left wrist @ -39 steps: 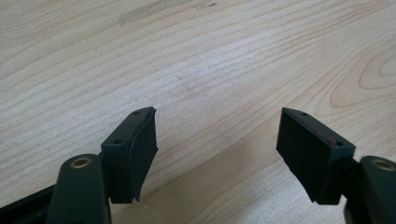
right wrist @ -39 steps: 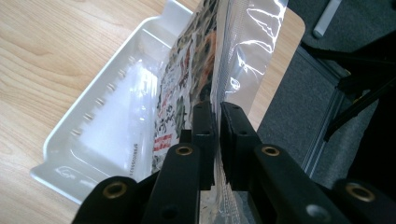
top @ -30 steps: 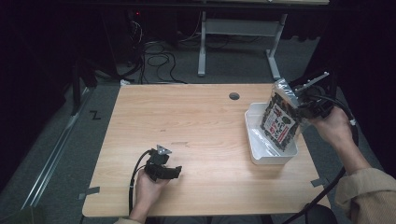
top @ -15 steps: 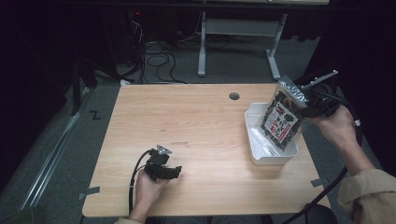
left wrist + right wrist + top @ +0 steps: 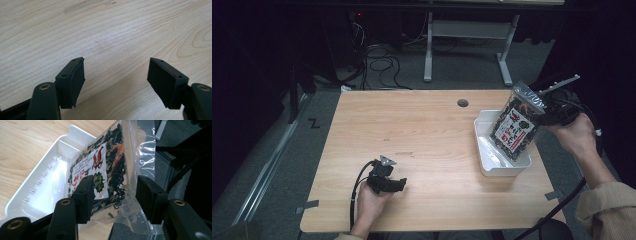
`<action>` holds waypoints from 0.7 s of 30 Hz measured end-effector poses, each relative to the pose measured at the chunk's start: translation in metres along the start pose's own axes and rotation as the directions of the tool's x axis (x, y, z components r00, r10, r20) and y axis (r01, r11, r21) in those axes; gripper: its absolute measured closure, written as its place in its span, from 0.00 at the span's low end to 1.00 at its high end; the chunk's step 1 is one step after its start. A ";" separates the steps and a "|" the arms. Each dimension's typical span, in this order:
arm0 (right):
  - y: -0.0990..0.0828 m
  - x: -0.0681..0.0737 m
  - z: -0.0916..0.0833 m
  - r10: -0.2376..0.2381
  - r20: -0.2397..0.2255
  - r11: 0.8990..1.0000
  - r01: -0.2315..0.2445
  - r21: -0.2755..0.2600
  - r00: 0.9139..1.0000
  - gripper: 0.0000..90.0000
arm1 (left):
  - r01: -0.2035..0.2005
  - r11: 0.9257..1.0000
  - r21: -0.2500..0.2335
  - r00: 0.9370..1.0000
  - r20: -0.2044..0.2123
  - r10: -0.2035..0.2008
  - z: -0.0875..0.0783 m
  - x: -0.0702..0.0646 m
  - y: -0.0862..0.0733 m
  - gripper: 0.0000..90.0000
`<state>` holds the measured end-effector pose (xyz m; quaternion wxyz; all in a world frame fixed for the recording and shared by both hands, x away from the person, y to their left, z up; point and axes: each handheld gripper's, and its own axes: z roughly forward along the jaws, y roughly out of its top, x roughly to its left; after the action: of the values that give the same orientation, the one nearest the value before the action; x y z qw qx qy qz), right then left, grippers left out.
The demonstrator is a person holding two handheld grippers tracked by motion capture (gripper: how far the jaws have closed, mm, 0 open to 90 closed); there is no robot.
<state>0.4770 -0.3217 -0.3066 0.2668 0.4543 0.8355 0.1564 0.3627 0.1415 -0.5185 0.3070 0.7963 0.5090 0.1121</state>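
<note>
Clear bag (image 5: 515, 127) stood on end in the white tray (image 5: 486, 150), long axis tilted up and away.

Dark dried contents and a white label are seen. The right gripper (image 5: 112, 192) jaws have just been opened around it; the left gripper (image 5: 115, 80) is held wide, empty.

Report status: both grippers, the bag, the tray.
Left gripper open, low over bare table. Right gripper jaws just opening, bag between them, standing tilted in white tray. No obstruction visible.

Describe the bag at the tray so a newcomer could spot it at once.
On the wooden table, look at its right edge, where a white tray sits. The clear bag stands tilted in it: dark dried contents and a white red-lettered label.
</note>
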 end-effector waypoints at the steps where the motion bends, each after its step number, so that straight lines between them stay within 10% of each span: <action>1: 0.000 0.000 0.000 -0.002 0.002 1.000 0.002 0.000 1.000 0.56 | -0.001 1.000 0.001 1.000 0.002 0.001 0.000 0.000 0.000 0.34; 21: 0.006 0.024 -0.018 -0.058 -0.046 0.995 0.053 -0.089 0.997 0.56 | 0.002 1.000 -0.008 1.000 0.000 -0.002 -0.001 0.000 0.000 0.34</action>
<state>0.4597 -0.2984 -0.2967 0.2705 0.4149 0.8463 0.1962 0.3620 0.1420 -0.5174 0.3104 0.7944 0.5095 0.1140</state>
